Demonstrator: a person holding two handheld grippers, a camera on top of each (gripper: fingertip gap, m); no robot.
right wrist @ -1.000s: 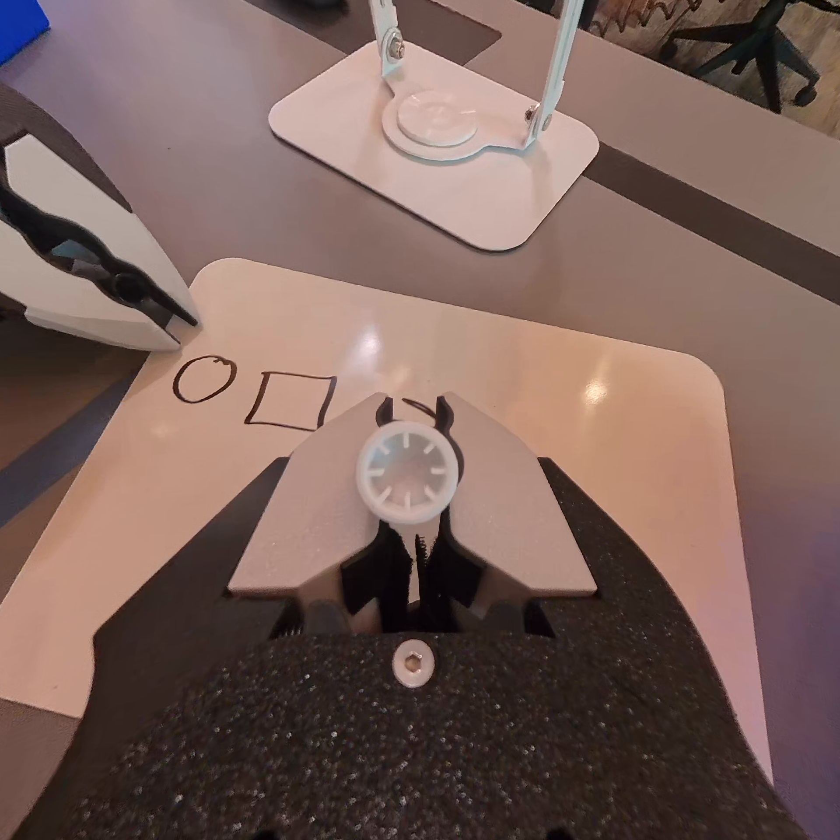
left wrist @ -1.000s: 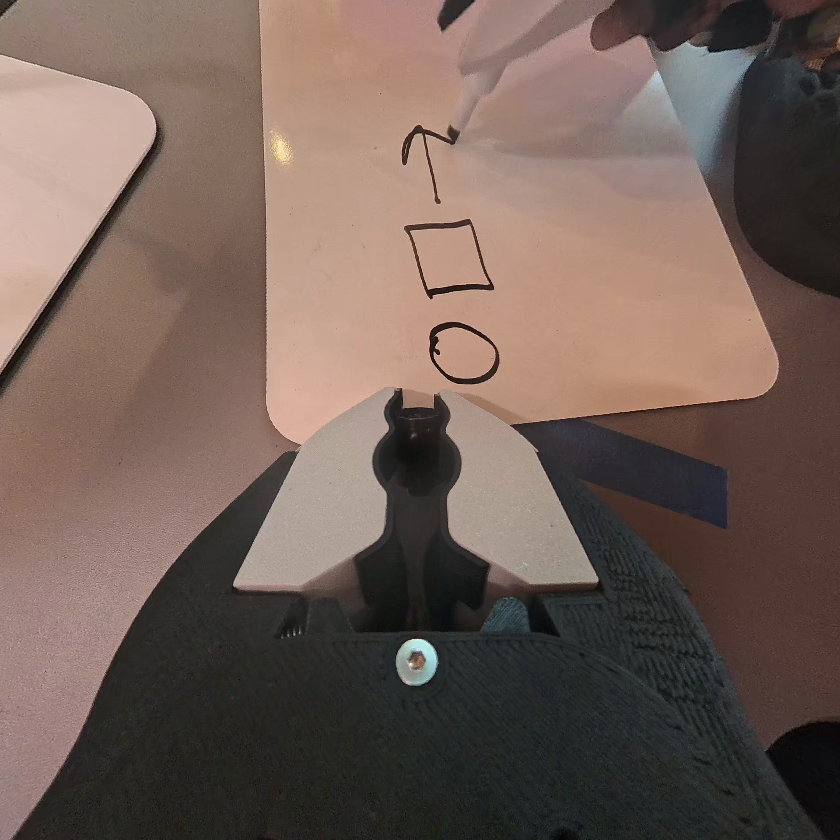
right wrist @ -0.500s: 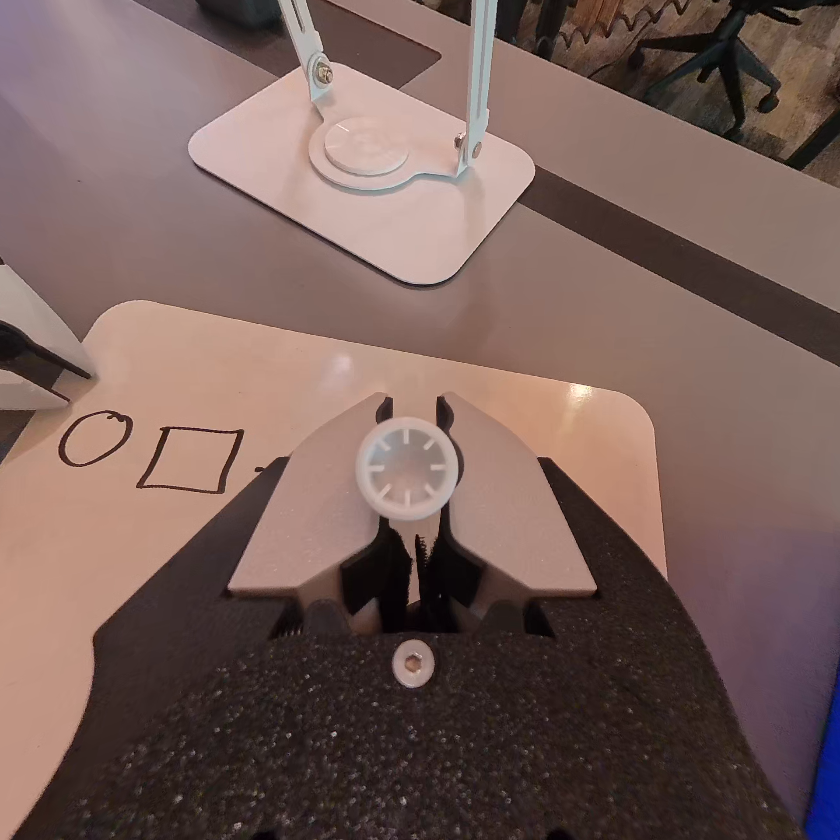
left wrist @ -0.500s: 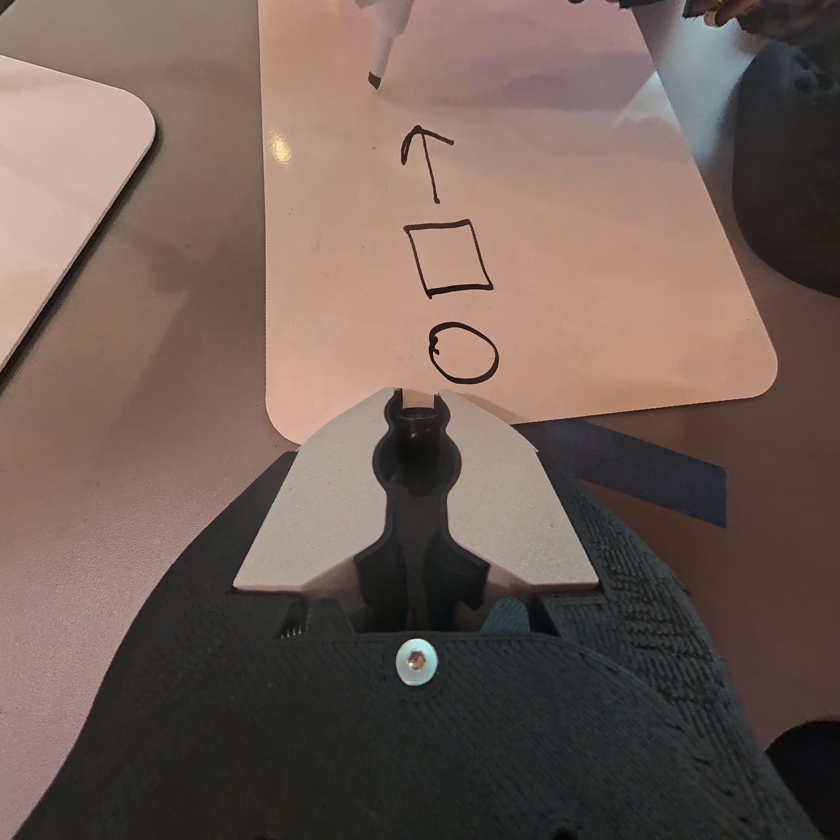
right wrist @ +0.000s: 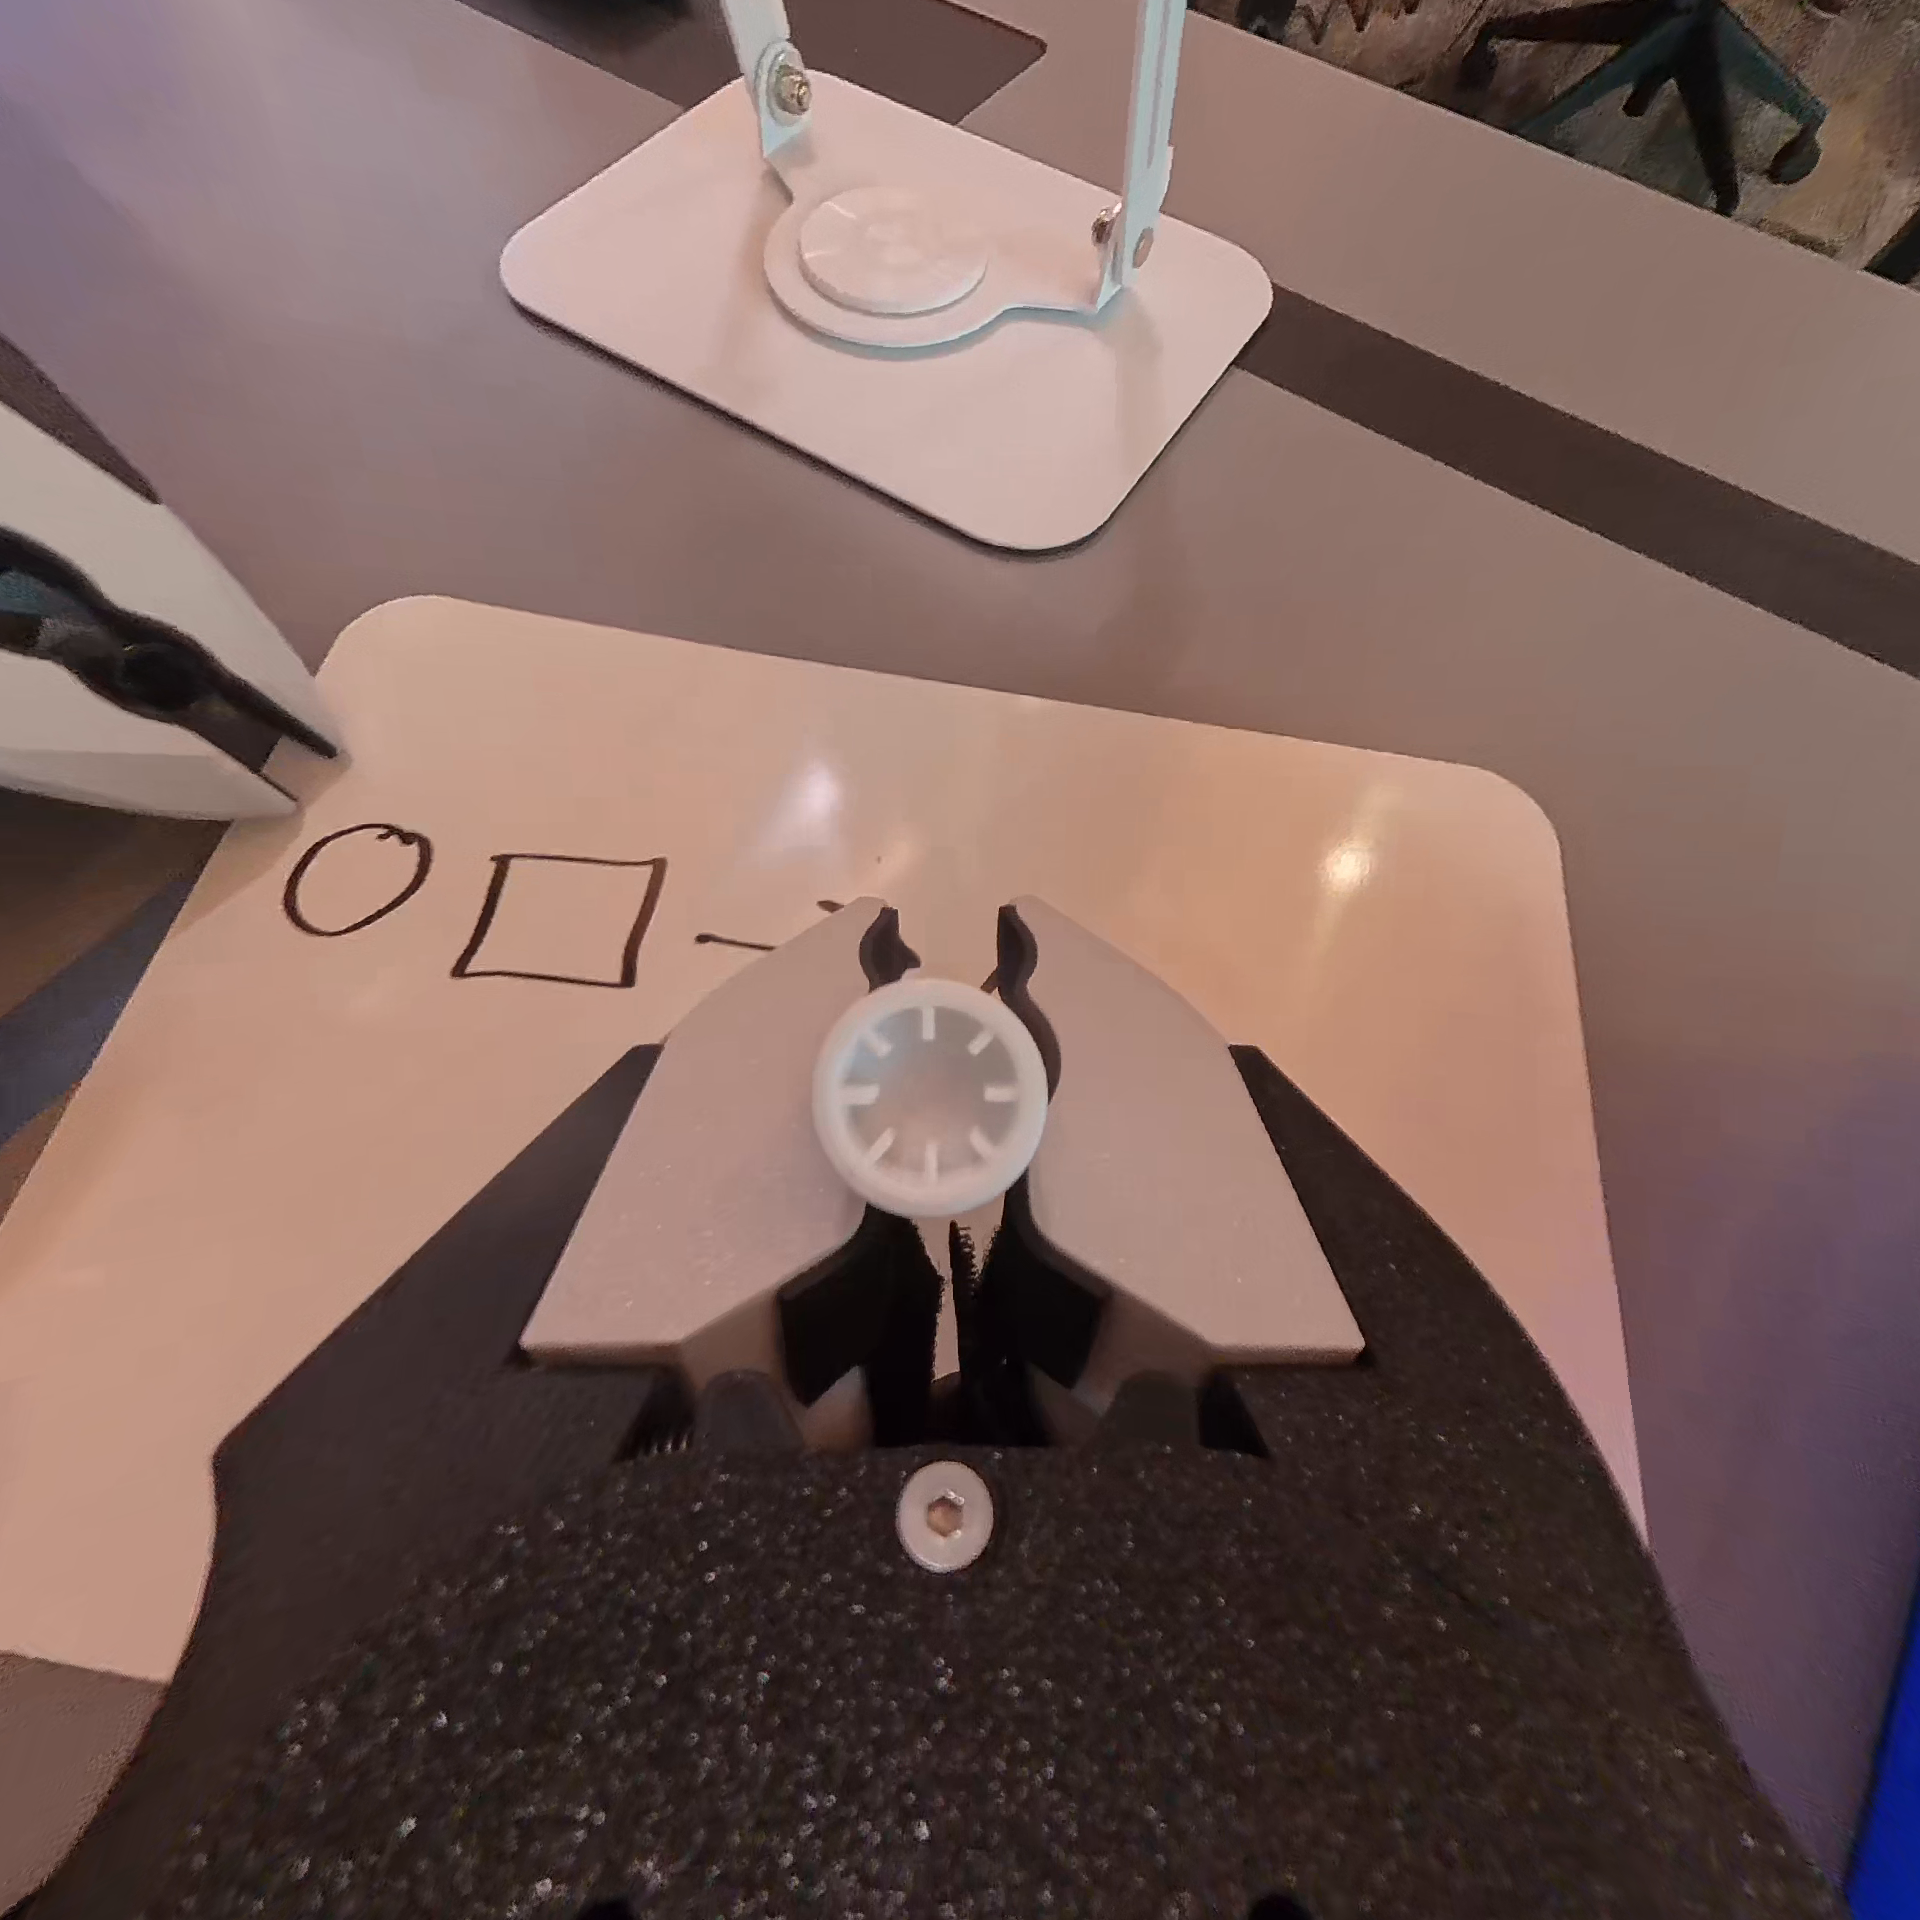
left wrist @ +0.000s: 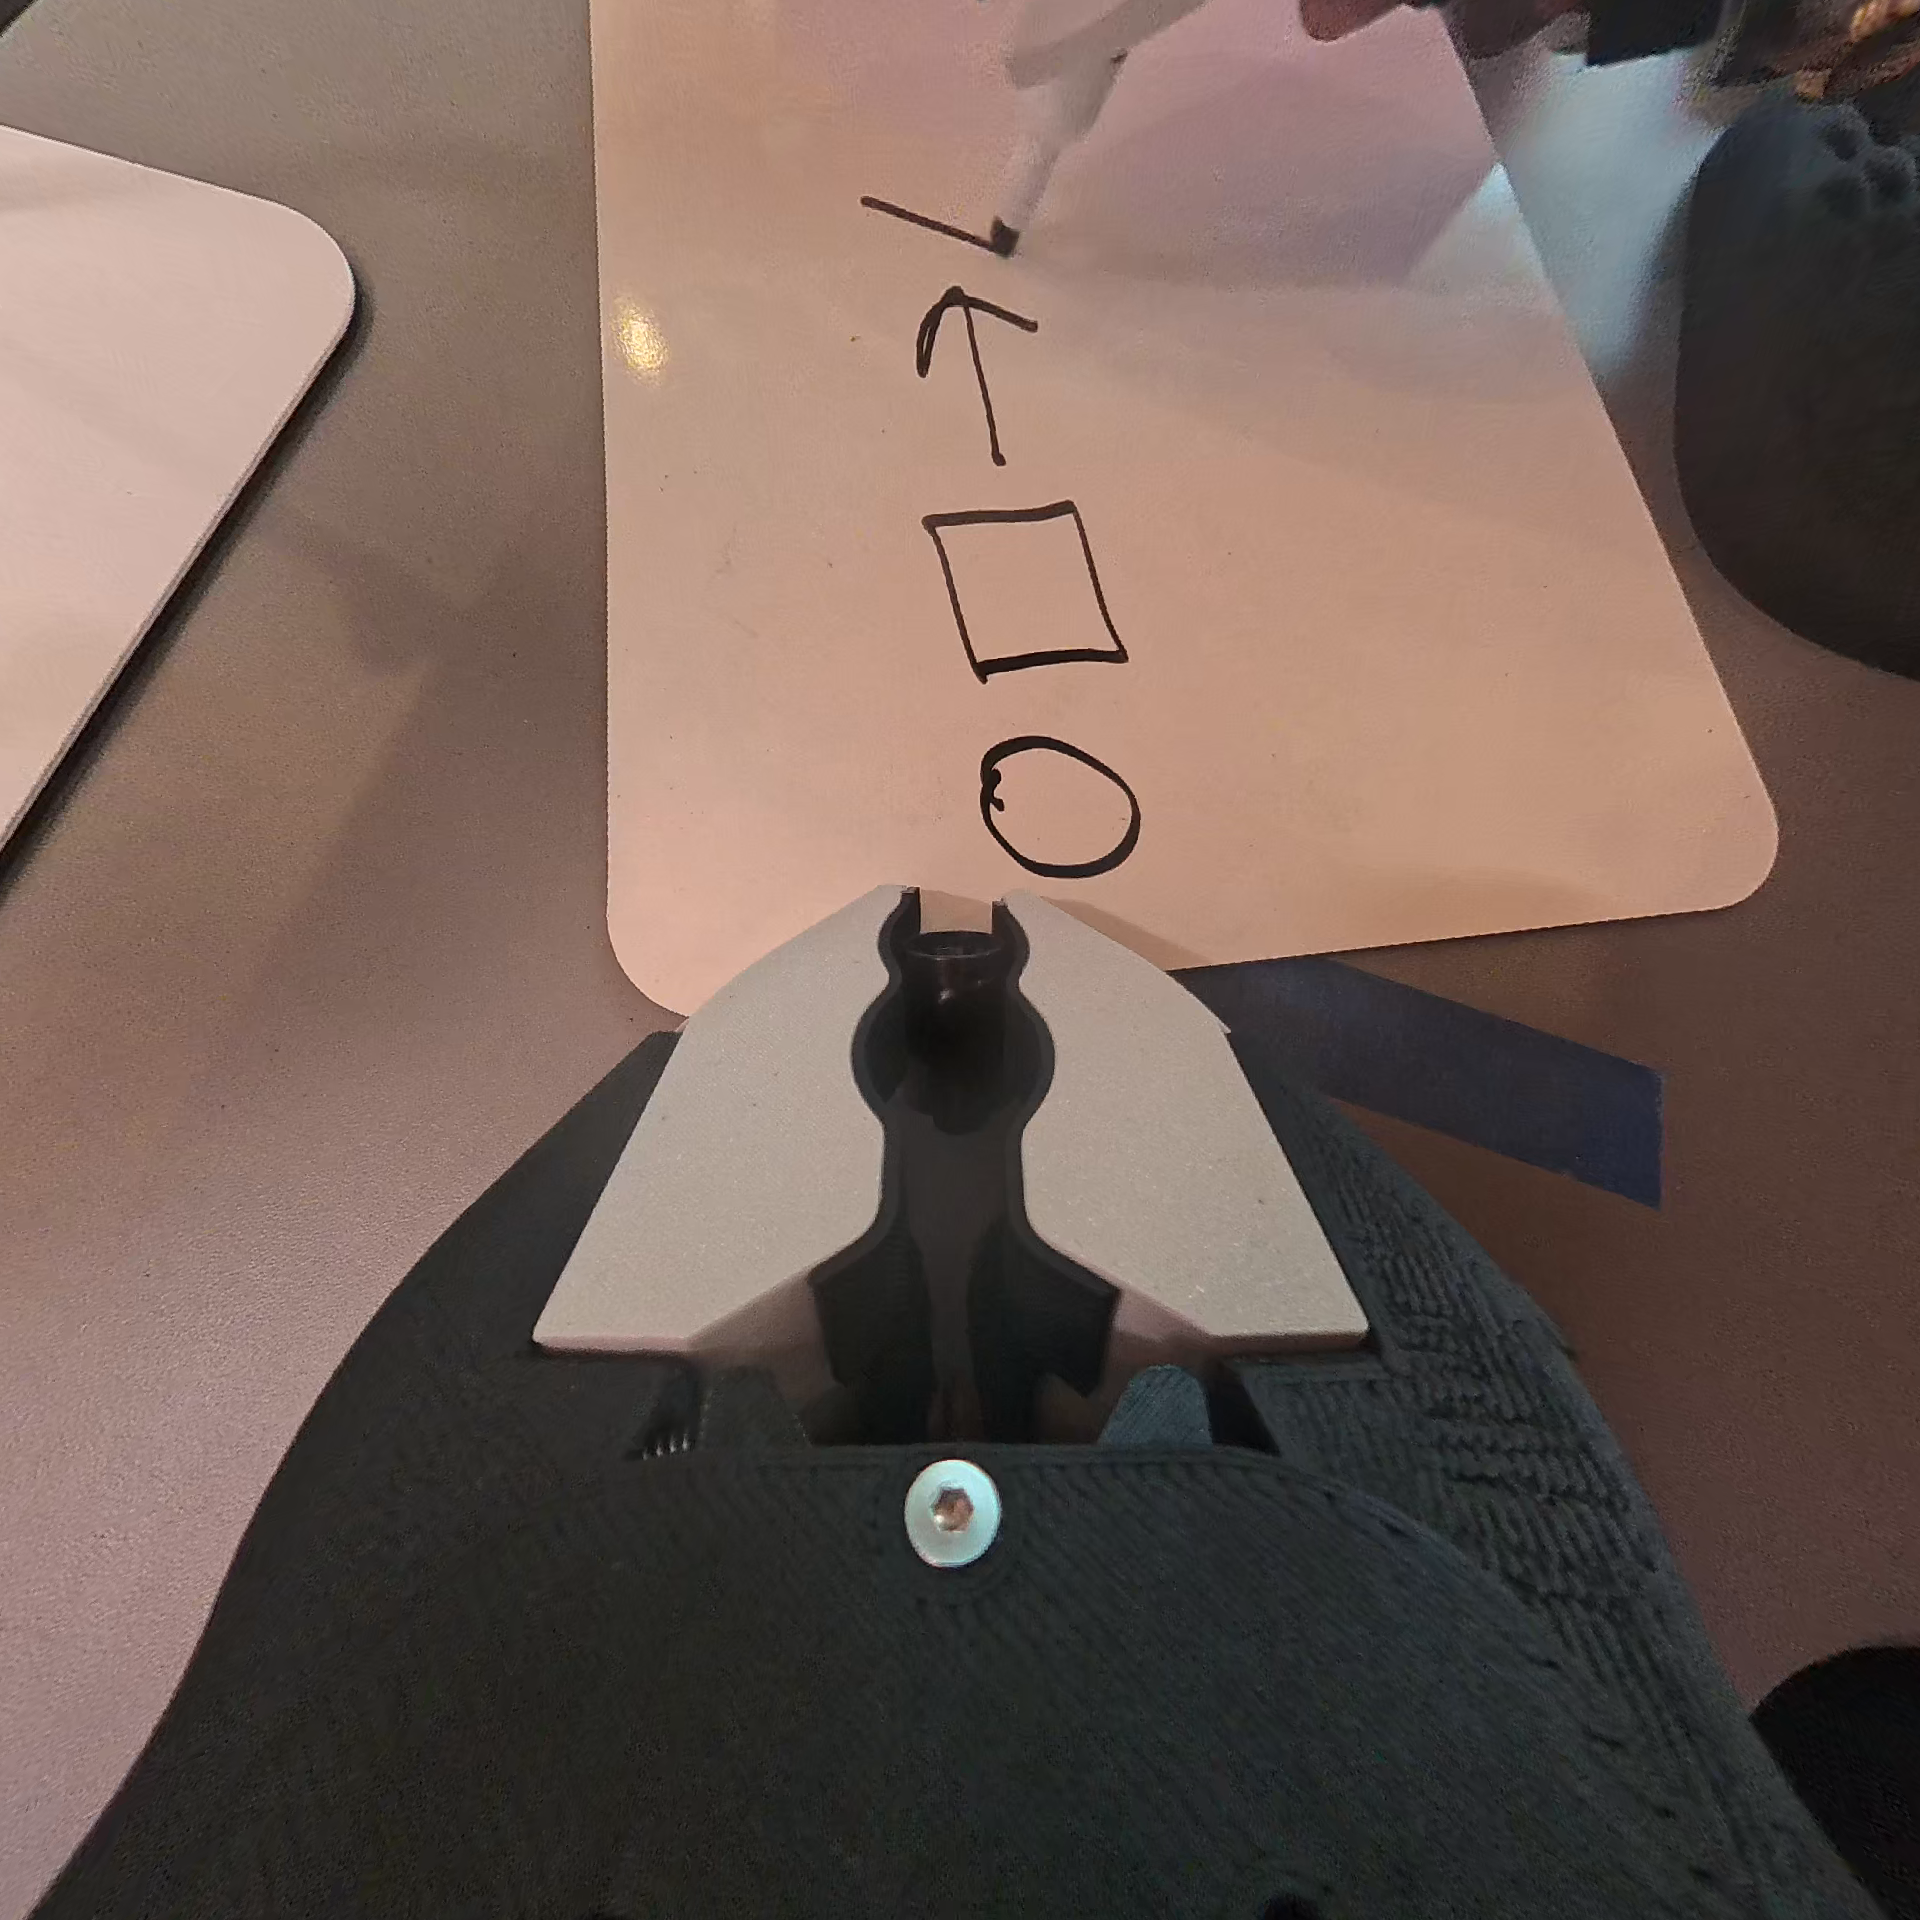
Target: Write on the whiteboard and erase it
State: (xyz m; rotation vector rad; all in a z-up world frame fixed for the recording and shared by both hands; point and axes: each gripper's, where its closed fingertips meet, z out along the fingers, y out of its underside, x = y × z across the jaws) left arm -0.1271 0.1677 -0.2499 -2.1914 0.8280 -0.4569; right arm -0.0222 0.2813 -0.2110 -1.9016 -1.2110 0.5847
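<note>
Right tool [right wrist: 940, 914] clamps the marker [right wrist: 930, 1096] steeply so its tip [left wrist: 1006, 235] writes, while left tool [left wrist: 958, 902], closed on the black cap [left wrist: 951, 961], pins the whiteboard [left wrist: 1351, 582] to the bench [left wrist: 312, 831].

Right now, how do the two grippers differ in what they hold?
The right gripper is shut on the white marker, its tip writing on the whiteboard. The left gripper is shut on a black cap, parked at the board's edge. Both have grey jaws.
</note>
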